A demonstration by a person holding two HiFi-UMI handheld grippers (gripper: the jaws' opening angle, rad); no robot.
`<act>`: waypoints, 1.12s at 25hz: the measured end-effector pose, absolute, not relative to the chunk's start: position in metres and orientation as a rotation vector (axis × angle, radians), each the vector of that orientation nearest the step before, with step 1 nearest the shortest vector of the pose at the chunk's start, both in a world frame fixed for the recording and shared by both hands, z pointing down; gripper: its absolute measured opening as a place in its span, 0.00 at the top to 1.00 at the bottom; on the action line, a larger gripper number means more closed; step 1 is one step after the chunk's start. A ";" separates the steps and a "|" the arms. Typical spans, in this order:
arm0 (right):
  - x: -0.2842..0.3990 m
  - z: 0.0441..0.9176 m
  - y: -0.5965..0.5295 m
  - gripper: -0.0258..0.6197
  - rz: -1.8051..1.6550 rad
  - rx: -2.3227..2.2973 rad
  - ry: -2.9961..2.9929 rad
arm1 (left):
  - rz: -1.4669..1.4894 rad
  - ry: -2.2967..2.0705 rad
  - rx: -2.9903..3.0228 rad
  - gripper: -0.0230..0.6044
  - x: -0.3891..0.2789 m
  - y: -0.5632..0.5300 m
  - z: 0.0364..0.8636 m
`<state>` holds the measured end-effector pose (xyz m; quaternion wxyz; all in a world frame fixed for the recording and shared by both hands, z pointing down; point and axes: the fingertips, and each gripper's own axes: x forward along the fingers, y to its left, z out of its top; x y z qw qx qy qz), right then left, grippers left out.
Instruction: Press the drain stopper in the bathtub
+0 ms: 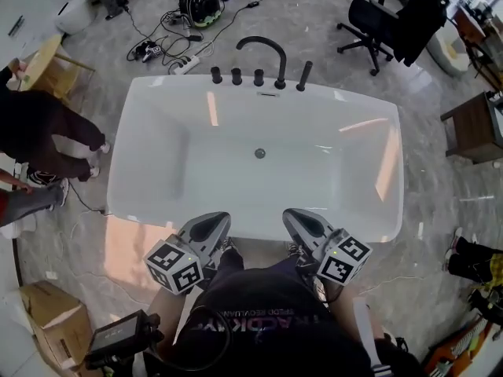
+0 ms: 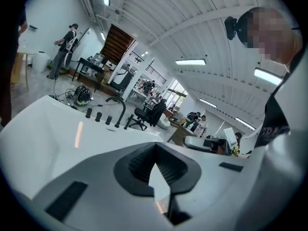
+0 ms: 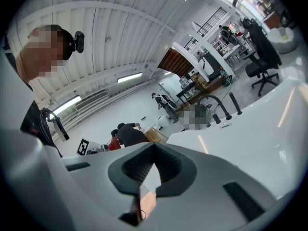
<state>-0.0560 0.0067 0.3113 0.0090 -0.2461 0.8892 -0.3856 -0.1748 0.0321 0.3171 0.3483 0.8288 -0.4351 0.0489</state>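
- While the person stands at the near side of the white bathtub [image 1: 141, 171], both tongs hang over the near rim, close to the person's body.
- The left gripper [image 1: 211, 225] has its two jaws pressed together at the tips. It holds nothing. In the left gripper view [image 2: 155, 153] only a small gap shows behind the tips, and through it you see the white tub.
- The right gripper [image 1: 302, 220] is closed the same way, tip to tip, with nothing in it [image 3: 154, 150].
- The drain stopper [image 1: 260, 153] is a small round grey thing in the middle of the tub floor. It is well apart from both grippers, and nothing touches it.
- A black curved faucet [image 1: 263, 47] and a row of black knobs [image 1: 236, 76] stand on the far rim of the tub.
- A black office chair [image 1: 385, 22] stands on the floor beyond the tub, to the right.
- A cardboard box [image 1: 51, 316] sits on the floor at the near left.
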 end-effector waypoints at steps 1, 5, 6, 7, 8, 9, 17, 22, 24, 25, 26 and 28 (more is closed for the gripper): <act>-0.064 0.310 0.008 0.94 -1.212 -0.793 2.768 | 0.131 -1.112 2.153 0.95 -0.185 0.030 0.316; -0.097 0.311 0.013 0.94 -1.235 -0.874 2.749 | 0.133 -1.050 2.158 0.95 -0.219 0.029 0.318; -0.102 0.312 0.014 0.94 -1.238 -0.890 2.748 | 0.131 -1.037 2.156 0.95 -0.226 0.028 0.321; -0.106 0.312 0.015 0.94 -1.240 -0.902 2.749 | 0.131 -1.028 2.154 0.95 -0.230 0.029 0.323; -0.109 0.312 0.016 0.94 -1.243 -0.910 2.752 | 0.133 -1.024 2.151 0.95 -0.234 0.029 0.326; -0.110 0.312 0.019 0.94 -1.245 -0.914 2.757 | 0.135 -1.022 2.147 0.95 -0.236 0.030 0.328; -0.099 0.332 0.008 0.94 -1.296 -0.919 2.799 | 0.134 -1.065 2.100 0.95 -0.235 0.023 0.347; -0.080 0.357 -0.013 0.94 -1.363 -0.883 2.827 | 0.169 -1.100 2.022 0.95 -0.222 0.018 0.371; -0.070 0.370 -0.025 0.94 -1.387 -0.866 2.839 | 0.197 -1.111 1.999 0.95 -0.214 0.017 0.382; -0.066 0.378 -0.031 0.94 -1.398 -0.859 2.843 | 0.215 -1.116 1.991 0.95 -0.210 0.015 0.388; -0.063 0.386 -0.037 0.94 -1.408 -0.854 2.849 | 0.230 -1.121 1.985 0.95 -0.207 0.013 0.394; -0.056 0.404 -0.051 0.94 -1.426 -0.848 2.867 | 0.254 -1.132 1.976 0.95 -0.202 0.008 0.405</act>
